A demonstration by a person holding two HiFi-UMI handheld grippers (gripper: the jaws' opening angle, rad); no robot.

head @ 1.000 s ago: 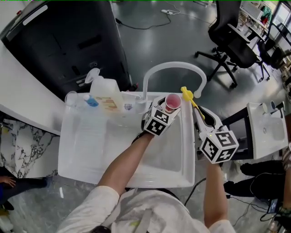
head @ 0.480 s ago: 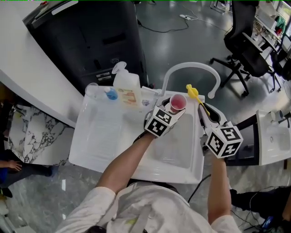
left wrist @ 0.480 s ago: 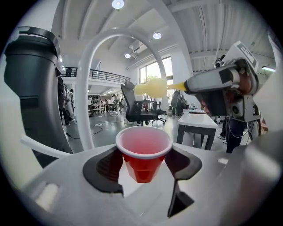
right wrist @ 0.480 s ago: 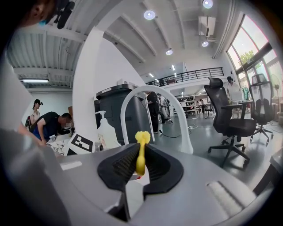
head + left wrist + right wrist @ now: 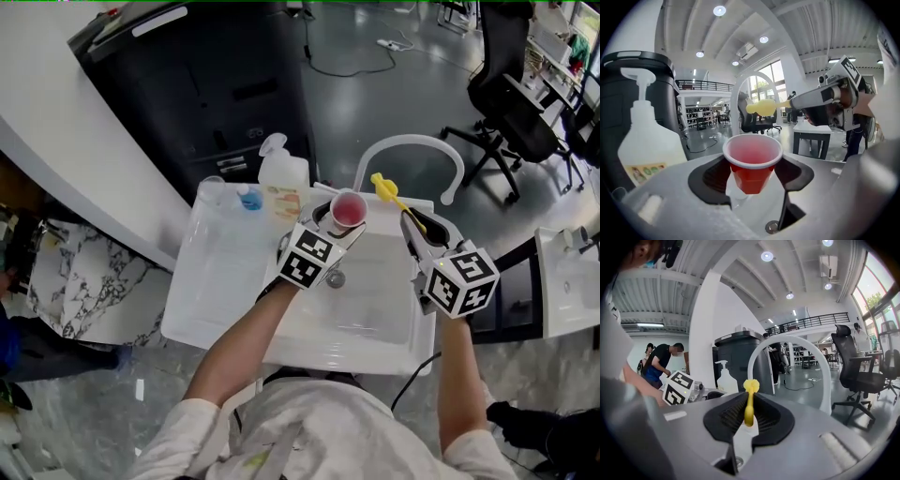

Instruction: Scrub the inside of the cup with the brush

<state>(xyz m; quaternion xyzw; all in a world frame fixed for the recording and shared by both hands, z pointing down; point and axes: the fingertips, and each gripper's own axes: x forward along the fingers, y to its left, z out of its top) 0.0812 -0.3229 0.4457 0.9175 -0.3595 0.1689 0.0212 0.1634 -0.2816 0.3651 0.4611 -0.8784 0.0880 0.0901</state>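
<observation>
One pump bottle on the back edge of the white sink. Next, one red cup, upright, pinched in the left gripper over the open basin. Small gap, then one yellow brush clamped in the right gripper, head up near the faucet arch. Both forearms reach forward, grippers roughly level

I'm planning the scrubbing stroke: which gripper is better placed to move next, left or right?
Right. The right gripper is shut on the brush, whose yellow head hangs close beside the open mouth of the red cup. The left gripper, shut on it, need only hold it upright.
</observation>
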